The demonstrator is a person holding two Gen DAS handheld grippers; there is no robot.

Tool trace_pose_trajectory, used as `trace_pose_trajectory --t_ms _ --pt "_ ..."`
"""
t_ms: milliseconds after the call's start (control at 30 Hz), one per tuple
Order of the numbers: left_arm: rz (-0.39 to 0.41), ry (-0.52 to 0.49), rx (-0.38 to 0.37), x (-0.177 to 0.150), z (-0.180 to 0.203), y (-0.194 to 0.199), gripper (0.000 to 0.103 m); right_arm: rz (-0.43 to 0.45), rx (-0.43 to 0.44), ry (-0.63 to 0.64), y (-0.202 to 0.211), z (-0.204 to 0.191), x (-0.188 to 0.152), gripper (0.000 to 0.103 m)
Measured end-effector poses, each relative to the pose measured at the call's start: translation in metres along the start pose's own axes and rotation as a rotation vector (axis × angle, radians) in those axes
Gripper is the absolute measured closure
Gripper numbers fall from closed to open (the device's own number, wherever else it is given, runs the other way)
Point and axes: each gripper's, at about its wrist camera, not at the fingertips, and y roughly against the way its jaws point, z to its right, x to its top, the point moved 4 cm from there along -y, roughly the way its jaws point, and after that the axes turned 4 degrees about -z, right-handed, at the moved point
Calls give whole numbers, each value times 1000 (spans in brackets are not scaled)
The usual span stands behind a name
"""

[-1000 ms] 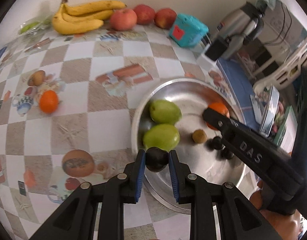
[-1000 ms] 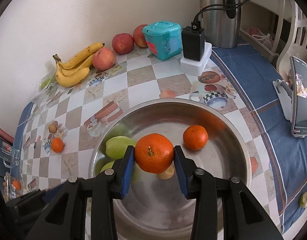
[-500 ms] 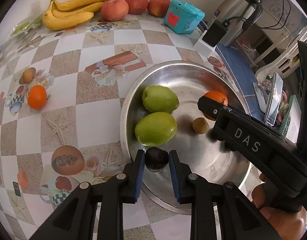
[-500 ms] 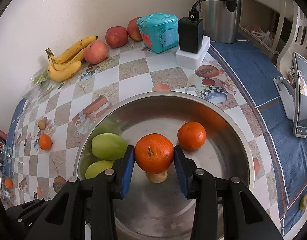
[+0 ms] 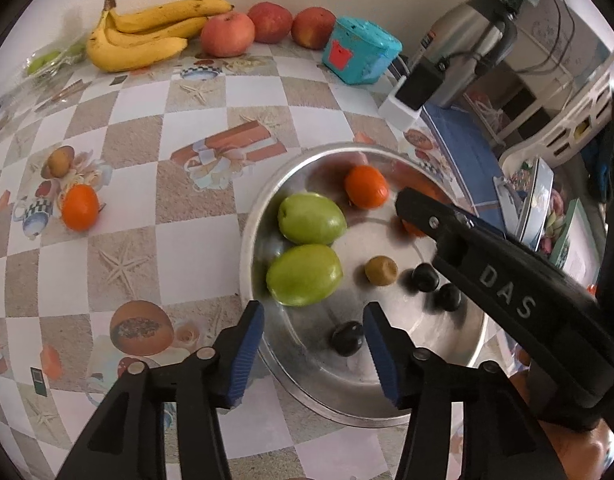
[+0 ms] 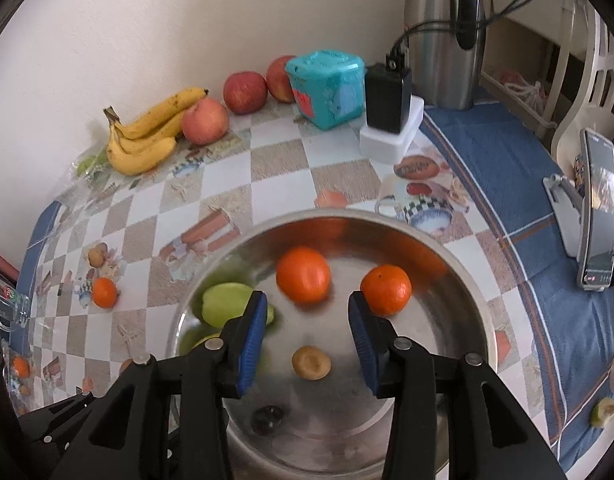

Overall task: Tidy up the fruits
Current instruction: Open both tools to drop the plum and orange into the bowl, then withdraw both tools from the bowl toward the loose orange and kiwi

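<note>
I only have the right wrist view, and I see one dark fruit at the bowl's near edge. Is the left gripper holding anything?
Observer: No. The left gripper is open; that dark fruit lies loose in the bowl, near its right finger.
Operator: Any other dark ones hidden from me?
Observer: Yes, a second dark fruit and a third dark fruit sit just right of the small brown fruit.
Operator: How many green fruits are there?
Observer: Two: the far green fruit and the near green fruit, side by side at the bowl's left.
</note>
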Motion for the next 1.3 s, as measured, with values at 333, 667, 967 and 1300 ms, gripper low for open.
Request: trace_pose_trajectory --t_ms 333,667,967,1300 --pt "122 229 75 16 -72 37 46 -2 2 -13 4 0 1 59" --pt "212 384 190 16 -134 69 46 -15 23 20 6 -13 -1 59" --pt "218 421 215 14 -149 77 46 -5 60 86 16 -40 -3 59" --pt "154 427 267 9 -151 59 18 -61 21 116 -3 -45 -12 36"
